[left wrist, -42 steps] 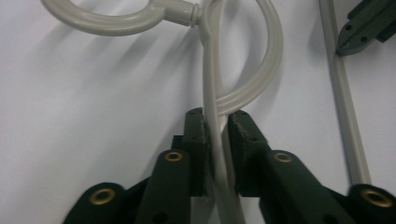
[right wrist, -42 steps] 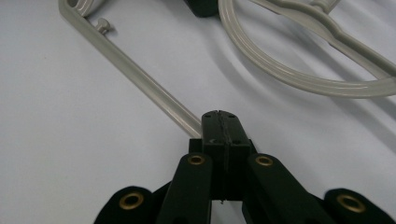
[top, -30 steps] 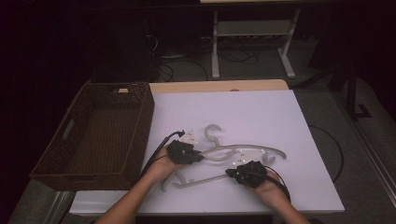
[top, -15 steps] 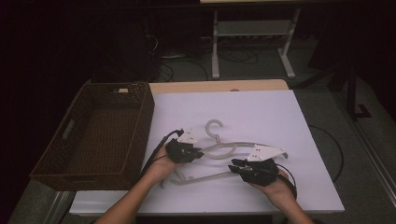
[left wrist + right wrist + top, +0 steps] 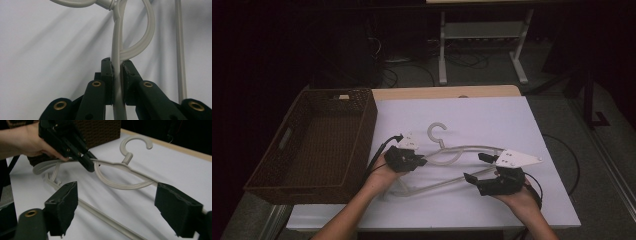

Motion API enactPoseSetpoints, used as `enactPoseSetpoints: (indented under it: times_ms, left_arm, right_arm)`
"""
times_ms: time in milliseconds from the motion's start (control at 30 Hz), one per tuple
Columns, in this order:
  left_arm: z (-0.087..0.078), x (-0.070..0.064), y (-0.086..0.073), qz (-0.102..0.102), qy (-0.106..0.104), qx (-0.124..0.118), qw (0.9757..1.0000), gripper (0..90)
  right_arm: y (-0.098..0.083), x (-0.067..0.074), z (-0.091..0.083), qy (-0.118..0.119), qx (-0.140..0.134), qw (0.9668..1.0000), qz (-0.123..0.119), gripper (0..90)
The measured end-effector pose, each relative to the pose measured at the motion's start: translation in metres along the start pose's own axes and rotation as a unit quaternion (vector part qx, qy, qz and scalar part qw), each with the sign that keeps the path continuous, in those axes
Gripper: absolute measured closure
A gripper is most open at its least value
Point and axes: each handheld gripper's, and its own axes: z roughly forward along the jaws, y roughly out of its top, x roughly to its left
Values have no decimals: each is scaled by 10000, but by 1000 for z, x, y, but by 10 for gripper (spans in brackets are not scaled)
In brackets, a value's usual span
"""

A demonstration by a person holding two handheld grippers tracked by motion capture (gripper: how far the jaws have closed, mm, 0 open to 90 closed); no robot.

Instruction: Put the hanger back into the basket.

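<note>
Black jaws of the left gripper (image 5: 421, 161) pinch a pale plastic hanger (image 5: 452, 159) on the white table (image 5: 492, 120); the right gripper (image 5: 476, 168), jaws spread wide, straddles its far shoulder. Beside them stands a wicker basket (image 5: 362, 105).

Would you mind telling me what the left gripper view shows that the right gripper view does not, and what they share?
The left gripper view alone shows, up close, the left gripper with its jaws shut on the hanger's upper arm. The right gripper view alone shows the right gripper with its jaws wide apart over the lower bar, the person's hand, the wicker basket and the hanger's whole hook. Both share the hanger, the left gripper and the white table top.
</note>
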Motion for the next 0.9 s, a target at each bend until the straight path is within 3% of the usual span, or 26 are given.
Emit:
enactPoseSetpoints:
  times_ms: [133, 300, 733, 900]
  left_arm:
    - [-8, 1, 4, -89, 78, 1, 9999, 820]
    - [-23, 3, 13, -189, 252, 12, 9995, 820]
    - [-77, 23, 40, -446, 711, -23, 9965, 820]
    - [-102, 31, 49, -446, 926, 26, 9947, 820]
  right_arm:
    - [2, 0, -7, -30, -206, 9998, 76, 161]
    - [3, -1, -11, -16, -236, 9997, 56, 162]
    - [6, -4, -18, -54, -442, 9990, 70, 171]
    - [6, -4, -18, -51, -468, 9988, 123, 170]
